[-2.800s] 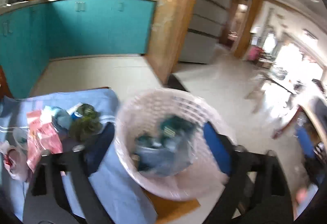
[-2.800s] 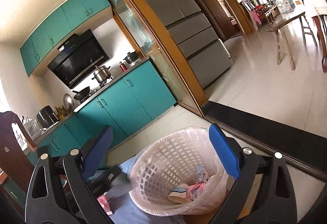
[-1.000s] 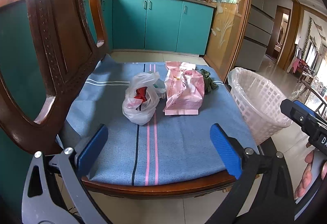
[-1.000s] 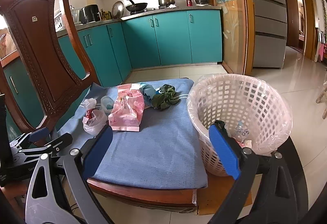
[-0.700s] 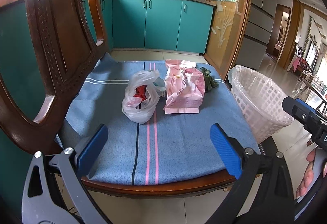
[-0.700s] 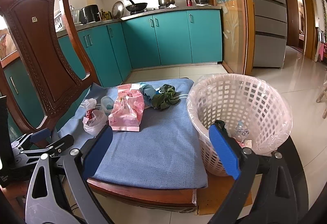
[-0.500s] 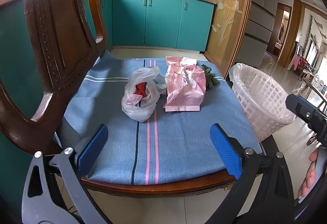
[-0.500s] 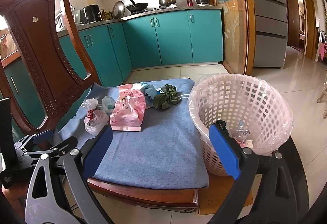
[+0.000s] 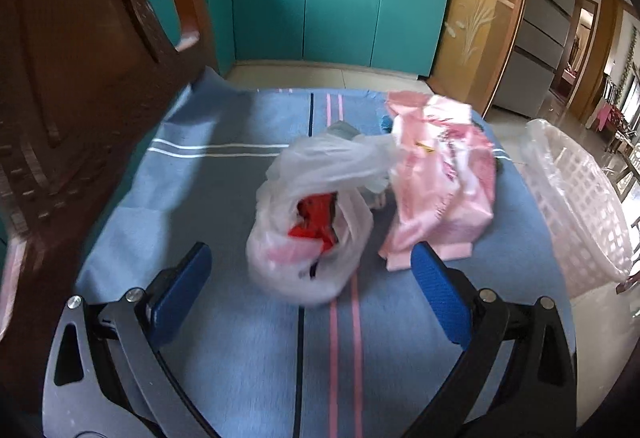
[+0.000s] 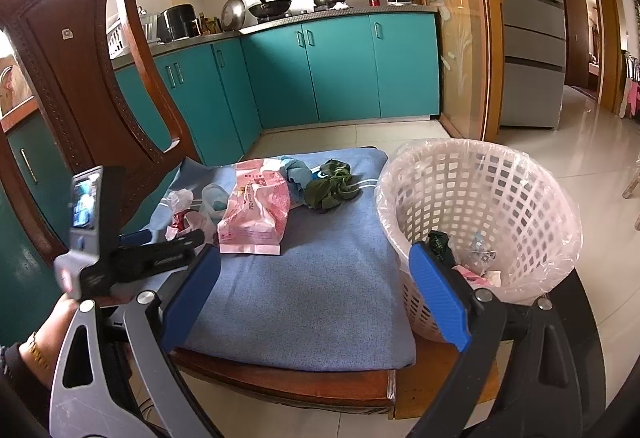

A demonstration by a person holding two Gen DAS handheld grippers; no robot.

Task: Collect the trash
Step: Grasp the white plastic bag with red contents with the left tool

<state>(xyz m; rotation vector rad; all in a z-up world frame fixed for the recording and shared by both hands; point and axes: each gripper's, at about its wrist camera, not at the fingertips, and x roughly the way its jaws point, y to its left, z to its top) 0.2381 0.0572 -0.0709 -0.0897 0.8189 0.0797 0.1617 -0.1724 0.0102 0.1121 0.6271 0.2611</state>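
A white plastic bag [image 9: 312,234] with something red inside lies on the blue cushion [image 9: 224,338] of a wooden chair. My left gripper [image 9: 310,288] is open just short of it, a blue pad on either side. To the bag's right lies a pink packet [image 9: 440,190]. In the right wrist view my right gripper [image 10: 316,298] is open and holds nothing, above the cushion's [image 10: 320,298] front edge. From there I see the left gripper [image 10: 176,244] close to the white bag [image 10: 186,216], the pink packet [image 10: 256,214] and a green crumpled wad [image 10: 330,190].
A white lattice basket [image 10: 476,198] with a plastic liner stands at the cushion's right and holds some trash; it is also in the left wrist view [image 9: 576,206]. The carved chair back [image 9: 80,78] rises on the left. Teal cabinets [image 10: 340,70] line the far wall. A hand [image 10: 48,334] holds the left gripper.
The left gripper has moved forward and down over the cushion, so the white bag now lies just ahead of its pads. The right gripper has barely moved.
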